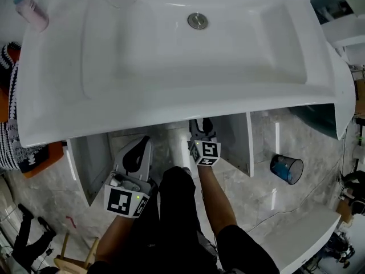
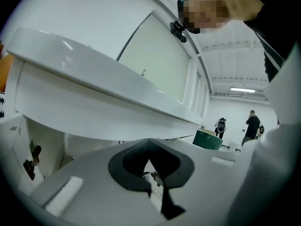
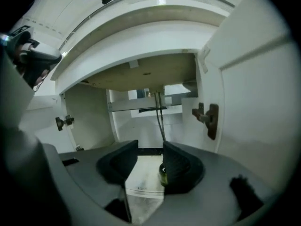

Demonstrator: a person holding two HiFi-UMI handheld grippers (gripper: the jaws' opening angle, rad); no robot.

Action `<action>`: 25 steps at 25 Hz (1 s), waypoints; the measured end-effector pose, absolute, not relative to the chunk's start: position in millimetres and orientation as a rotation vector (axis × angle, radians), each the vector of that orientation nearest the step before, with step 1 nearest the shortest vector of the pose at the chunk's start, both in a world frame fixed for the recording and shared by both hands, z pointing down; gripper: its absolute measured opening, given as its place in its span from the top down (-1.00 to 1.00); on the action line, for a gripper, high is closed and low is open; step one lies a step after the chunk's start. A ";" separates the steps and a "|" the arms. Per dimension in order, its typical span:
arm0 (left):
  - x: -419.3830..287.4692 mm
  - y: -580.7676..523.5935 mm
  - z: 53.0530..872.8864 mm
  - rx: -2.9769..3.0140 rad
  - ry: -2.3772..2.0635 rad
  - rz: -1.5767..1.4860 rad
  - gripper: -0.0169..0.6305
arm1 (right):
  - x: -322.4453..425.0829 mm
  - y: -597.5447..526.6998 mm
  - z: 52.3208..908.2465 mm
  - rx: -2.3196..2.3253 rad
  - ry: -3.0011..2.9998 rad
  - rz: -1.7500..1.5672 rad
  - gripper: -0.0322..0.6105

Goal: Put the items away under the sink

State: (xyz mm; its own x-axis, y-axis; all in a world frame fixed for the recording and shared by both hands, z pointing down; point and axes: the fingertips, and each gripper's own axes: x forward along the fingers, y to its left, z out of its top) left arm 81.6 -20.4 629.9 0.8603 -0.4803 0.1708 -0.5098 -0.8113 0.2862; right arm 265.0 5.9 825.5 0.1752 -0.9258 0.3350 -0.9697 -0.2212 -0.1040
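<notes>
The right claw (image 3: 150, 146) reaches into the open cabinet (image 3: 89, 121) under the sink (image 1: 171, 96), jaws well apart. A small dark bottle (image 3: 162, 173) stands on the cabinet floor just beside the right-hand pad, ungripped, so it looks stowed. The left claw (image 2: 149, 142), low centre of its view, is closed on nothing, probably idle. No writing is legible, even on the pink bottle (image 1: 31, 10) at upper left.

Bathroom corner in a big hall (image 2: 235, 102) | white washbasin (image 1: 171, 50) — vanity cabinet (image 1: 91, 164) beneath | marbled floor (image 1: 262, 193)
</notes>
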 end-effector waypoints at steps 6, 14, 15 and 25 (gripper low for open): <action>74.8 -3.1 567.0 2.682 -0.764 0.141 0.93 | 248.9 26.1 765.3 2.269 -1.867 0.566 0.36; 62.4 13.7 472.5 2.669 -0.785 0.143 0.93 | 232.5 47.9 670.0 2.276 -1.865 0.593 0.36; 61.3 15.6 461.1 2.666 -0.792 0.139 0.93 | 231.7 50.9 656.7 2.283 -1.865 0.587 0.36; 64.1 38.3 353.1 2.657 -0.781 0.145 0.93 | 219.1 90.6 549.3 2.239 -1.859 0.689 0.36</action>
